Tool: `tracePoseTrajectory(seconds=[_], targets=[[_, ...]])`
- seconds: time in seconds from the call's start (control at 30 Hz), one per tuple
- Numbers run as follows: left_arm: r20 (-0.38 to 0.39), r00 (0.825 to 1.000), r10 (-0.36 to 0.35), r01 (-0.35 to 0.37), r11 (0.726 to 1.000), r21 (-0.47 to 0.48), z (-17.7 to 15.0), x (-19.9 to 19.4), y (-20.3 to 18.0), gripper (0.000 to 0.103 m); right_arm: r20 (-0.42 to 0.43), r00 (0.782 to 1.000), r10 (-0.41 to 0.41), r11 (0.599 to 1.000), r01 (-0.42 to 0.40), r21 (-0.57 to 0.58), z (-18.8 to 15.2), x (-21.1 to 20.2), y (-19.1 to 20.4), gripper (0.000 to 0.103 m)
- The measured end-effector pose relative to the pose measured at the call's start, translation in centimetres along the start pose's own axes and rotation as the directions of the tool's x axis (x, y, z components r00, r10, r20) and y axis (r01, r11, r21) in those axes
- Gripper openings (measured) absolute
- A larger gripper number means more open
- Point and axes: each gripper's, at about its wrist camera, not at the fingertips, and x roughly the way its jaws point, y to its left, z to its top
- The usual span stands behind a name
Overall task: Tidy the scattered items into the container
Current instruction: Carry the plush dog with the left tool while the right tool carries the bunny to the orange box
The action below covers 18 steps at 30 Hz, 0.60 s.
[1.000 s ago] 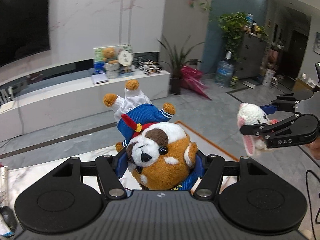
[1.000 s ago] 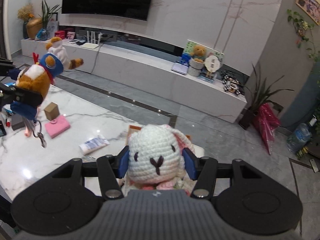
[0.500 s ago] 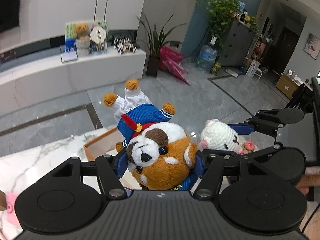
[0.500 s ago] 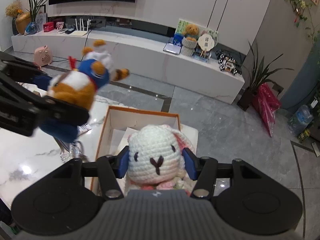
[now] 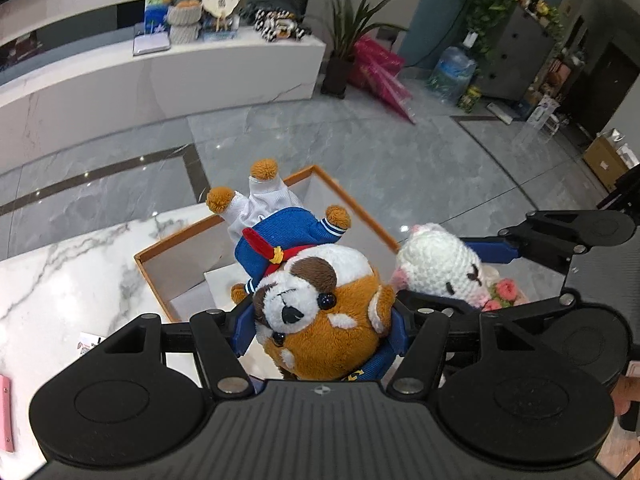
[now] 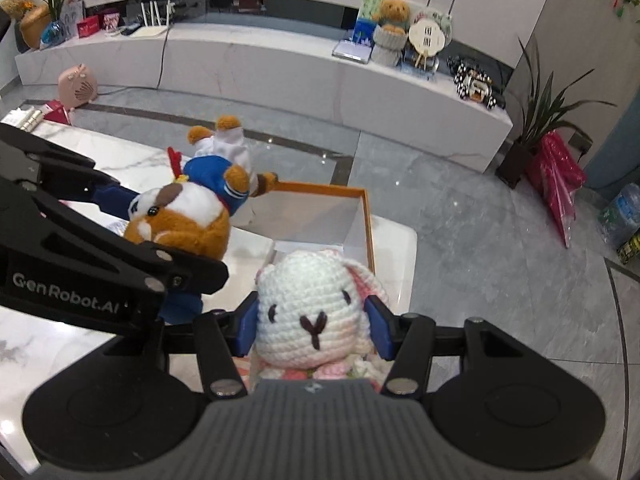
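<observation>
orange-rimmed white cardboard box (image 6: 366,216) sits open on the marble tabletop (image 5: 60,280); left gripper (image 5: 320,320) pinches a brown plush dog (image 5: 320,312), right gripper (image 6: 312,320) pinches a white crocheted bunny (image 6: 312,304), both above it.

home living room | TV console (image 6: 280,64) | potted plant (image 5: 340,40) | marble floor (image 5: 400,152)

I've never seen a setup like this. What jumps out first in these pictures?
Two soft toys, each pinched in black tongs. The left gripper squeezes a brown-and-white plush dog in a blue sailor suit, held head-down; the right gripper clamps a white crocheted bunny by the head. Both hang above an open orange-rimmed box on the marble table.
</observation>
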Motion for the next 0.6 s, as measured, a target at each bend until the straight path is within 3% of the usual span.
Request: tracePoseTrajectory(seconds=[0.6], targets=[[-0.11, 0.991, 0.078, -0.077, 0.997, 0.01, -0.1, 4.5, 3.1, 0.073, -0.038, 0.998, 0.051, 0.998, -0.053, -0.041, 0.3, 7.3, -0.3, 0.058]])
